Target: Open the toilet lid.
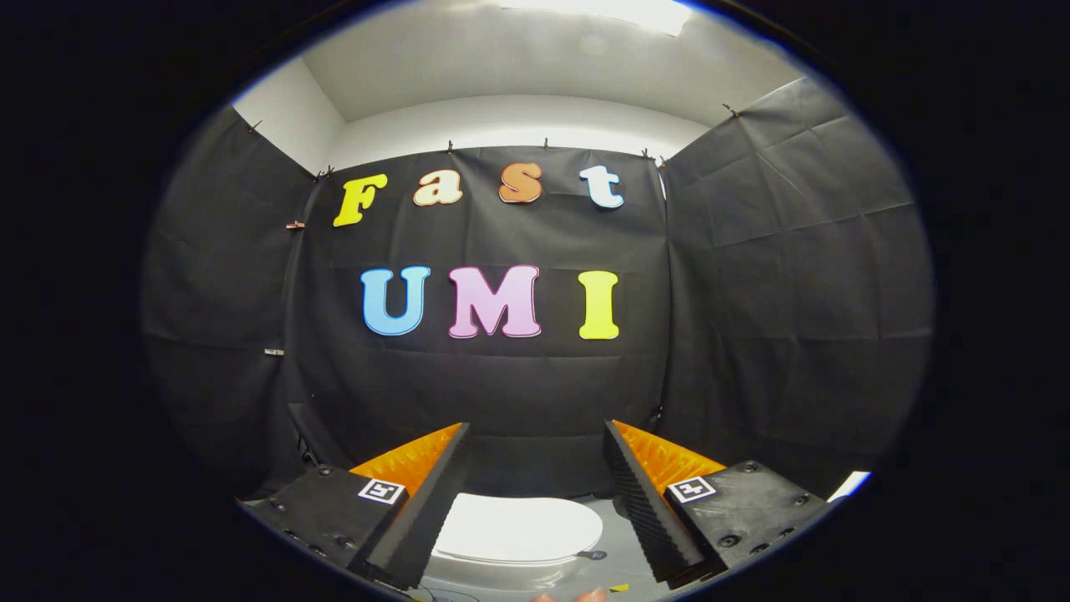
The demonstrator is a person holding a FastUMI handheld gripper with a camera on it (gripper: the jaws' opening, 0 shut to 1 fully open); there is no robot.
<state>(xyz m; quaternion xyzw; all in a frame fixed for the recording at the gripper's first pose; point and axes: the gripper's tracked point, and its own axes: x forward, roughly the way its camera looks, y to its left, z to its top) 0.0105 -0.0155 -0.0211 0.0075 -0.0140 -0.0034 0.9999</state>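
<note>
Two fingers (pixel 535 439) spread apart, gripping nothing; one closed toilet lid (pixel 518 527) lies below them.

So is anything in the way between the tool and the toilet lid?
No. In the gripper view, the open tool holds nothing, and the closed white toilet lid shows below, between its fingers, nothing blocking.

white toilet lid (pixel 518 527), black cloth wall (pixel 794 293)

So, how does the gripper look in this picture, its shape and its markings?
The gripper has two wedge-shaped fingers with ribbed inner faces, tapering toward the tips. Each sits on a dark block with screws, and each block carries a small square black-and-white marker. No cables are visible.
</note>
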